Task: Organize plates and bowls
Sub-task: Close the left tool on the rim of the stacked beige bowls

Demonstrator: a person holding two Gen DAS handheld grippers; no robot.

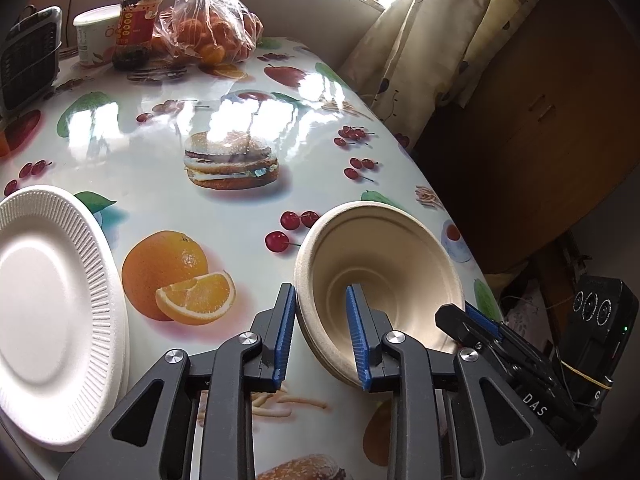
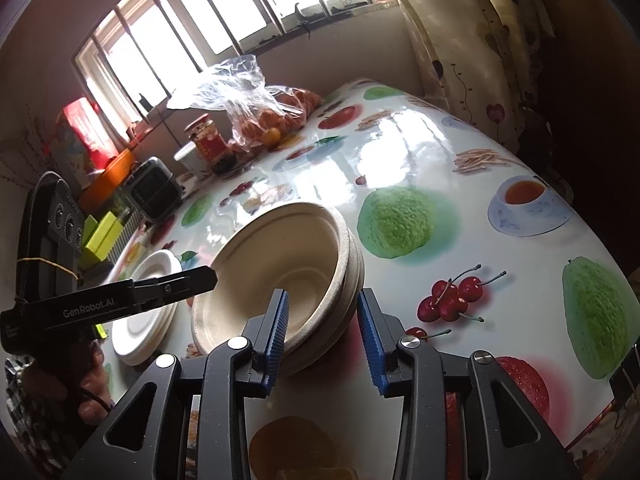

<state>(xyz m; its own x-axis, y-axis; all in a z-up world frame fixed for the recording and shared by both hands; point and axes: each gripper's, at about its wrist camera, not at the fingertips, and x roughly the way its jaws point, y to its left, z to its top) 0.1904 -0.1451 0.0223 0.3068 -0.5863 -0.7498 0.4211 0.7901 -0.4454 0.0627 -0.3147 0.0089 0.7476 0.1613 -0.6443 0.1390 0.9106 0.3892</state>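
A stack of beige paper bowls (image 1: 384, 280) stands on the fruit-print tablecloth; it also shows in the right wrist view (image 2: 288, 268). My left gripper (image 1: 322, 300) is open and straddles the stack's left rim, one blue pad inside, one outside. My right gripper (image 2: 322, 308) is open and straddles the right rim the same way; it shows in the left wrist view (image 1: 472, 320). A stack of white ribbed paper plates (image 1: 48, 312) lies at the left, also seen in the right wrist view (image 2: 148, 312).
At the table's far end are a bag of oranges (image 1: 212, 28), a red-labelled jar (image 1: 138, 24), a white cup (image 1: 94, 36) and a small black heater (image 1: 30, 60). The table edge (image 1: 444, 200) runs close to the bowls on the right, by curtains.
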